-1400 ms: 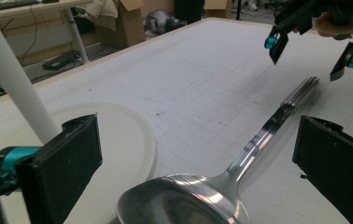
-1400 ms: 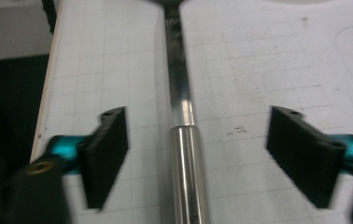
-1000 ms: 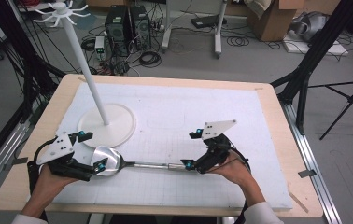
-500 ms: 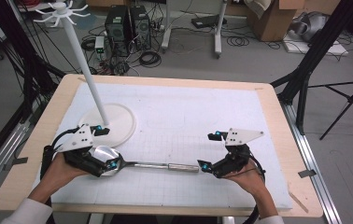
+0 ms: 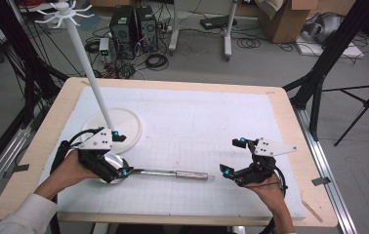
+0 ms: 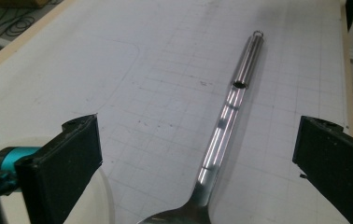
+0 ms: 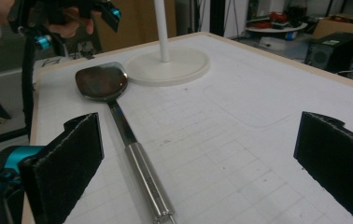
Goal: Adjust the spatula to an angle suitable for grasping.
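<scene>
Tabletop [image 5: 187, 117]: wooden-edged, covered by a white gridded mat; everything in play rests on it.
Stand [image 5: 112, 127]: white round base with a tall pole topped by hooks [image 5: 63, 10], at the left rear of the mat. Nothing hangs on it as far as the pictures show.
Spoon [image 5: 163, 172]: a long steel serving spoon lying flat near the front edge, bowl toward the person's left and just beside the stand's base, handle running right and ending in a small hanging loop [image 6: 257, 32].
Left claw [image 5: 119, 165]: jaws spread wide and holding nothing. It hovers over the bowel end; in the left gripper view the handle [image 6: 221, 126] runs away between the two jaws.
Right claw [image 5: 231, 158]: also spread and empty, just past the handle tip. In the right gripper view the handle end [image 7: 153, 191] sits low between the jaws, nearer the left one.
Progress: early, by my reading. The spoon is ungrasped on the mat; gripping, lifting, and likely hooking its loop on the stand all remain.
</scene>
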Available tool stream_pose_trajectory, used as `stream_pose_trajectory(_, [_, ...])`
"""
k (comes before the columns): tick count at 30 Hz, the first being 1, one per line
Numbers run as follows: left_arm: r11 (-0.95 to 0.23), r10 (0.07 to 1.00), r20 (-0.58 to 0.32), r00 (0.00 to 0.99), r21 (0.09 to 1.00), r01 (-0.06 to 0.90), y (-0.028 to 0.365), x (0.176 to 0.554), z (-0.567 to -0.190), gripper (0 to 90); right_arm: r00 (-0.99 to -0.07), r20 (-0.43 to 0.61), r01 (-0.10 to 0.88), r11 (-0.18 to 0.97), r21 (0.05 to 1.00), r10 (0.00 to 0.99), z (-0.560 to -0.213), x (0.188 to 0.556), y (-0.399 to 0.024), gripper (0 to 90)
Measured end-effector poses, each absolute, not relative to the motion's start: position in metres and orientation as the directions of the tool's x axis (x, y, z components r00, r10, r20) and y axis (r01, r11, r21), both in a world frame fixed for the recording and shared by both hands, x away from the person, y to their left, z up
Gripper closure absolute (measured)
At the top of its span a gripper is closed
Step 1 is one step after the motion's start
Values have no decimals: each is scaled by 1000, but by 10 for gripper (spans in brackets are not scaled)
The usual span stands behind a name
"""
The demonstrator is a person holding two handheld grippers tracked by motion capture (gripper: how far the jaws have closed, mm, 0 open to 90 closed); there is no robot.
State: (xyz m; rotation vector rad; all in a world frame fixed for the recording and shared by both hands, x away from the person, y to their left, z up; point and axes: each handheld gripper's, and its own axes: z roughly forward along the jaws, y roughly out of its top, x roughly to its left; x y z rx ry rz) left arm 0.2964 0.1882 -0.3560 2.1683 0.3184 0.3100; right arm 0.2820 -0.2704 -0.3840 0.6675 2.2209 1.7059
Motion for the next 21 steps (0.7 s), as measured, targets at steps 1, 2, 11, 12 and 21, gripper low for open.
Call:
stream_pose_trajectory(1, [-566, 338, 104, 936, 816, 113, 188, 296, -356, 18, -860, 70, 198, 204, 959, 505, -384, 282, -270, 2])
stream_pose_trajectory(2, [-593, 321, 111, 941, 798, 108, 184, 297, -356, 17, -851, 61, 194, 204, 960, 522, -385, 282, -273, 2])
stream_pose_trajectory(11, [-654, 300, 100, 949, 745, 128, 164, 304, -363, 17, -832, 71, 202, 181, 962, 551, -383, 280, -280, 2])
stream_pose_trajectory(12, [-673, 284, 103, 953, 729, 121, 159, 305, -365, 17, -831, 63, 195, 183, 964, 552, -381, 279, -281, 2])
stream_pose_trajectory(21, [-741, 236, 100, 967, 662, 112, 133, 310, -380, 60, -832, 56, 192, 193, 962, 552, -379, 279, -280, 2])
